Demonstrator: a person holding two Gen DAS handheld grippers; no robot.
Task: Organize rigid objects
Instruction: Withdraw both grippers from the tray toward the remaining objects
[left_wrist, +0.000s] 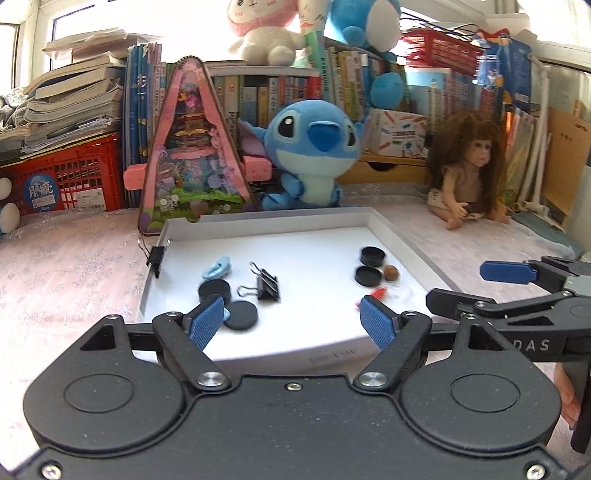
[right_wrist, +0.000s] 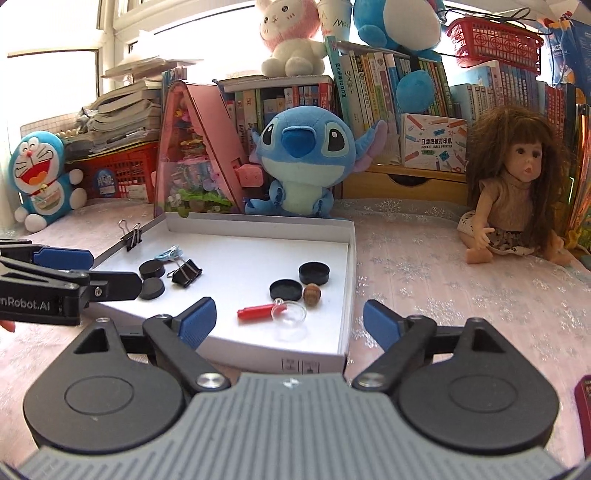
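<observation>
Both tongs, left (left_wrist: 293, 323) and right (right_wrist: 290, 325), gape empty before the white tray (right_wrist: 314, 360), where a careless reach might knock the seemingly loose magnifier (right_wrist: 286, 314) out.

We are seeing: box (right_wrist: 258, 354) – matt white cardboard | binder clip (right_wrist: 186, 272) – black metal, shiny wire handles | magnifier (right_wrist: 289, 315) – glossy clear plastic | fingers (left_wrist: 207, 323) – ribbed blue pads | tabletop (right_wrist: 461, 295) – glittery pink cloth.

The surface (right_wrist: 424, 266), under a pink snowflake-patterned cloth, carries a shallow white cardboard tray (right_wrist: 349, 258); a blue plush toy (right_wrist: 303, 162) sits at twelve o'clock, a long-haired doll (right_wrist: 517, 192) at two.
</observation>
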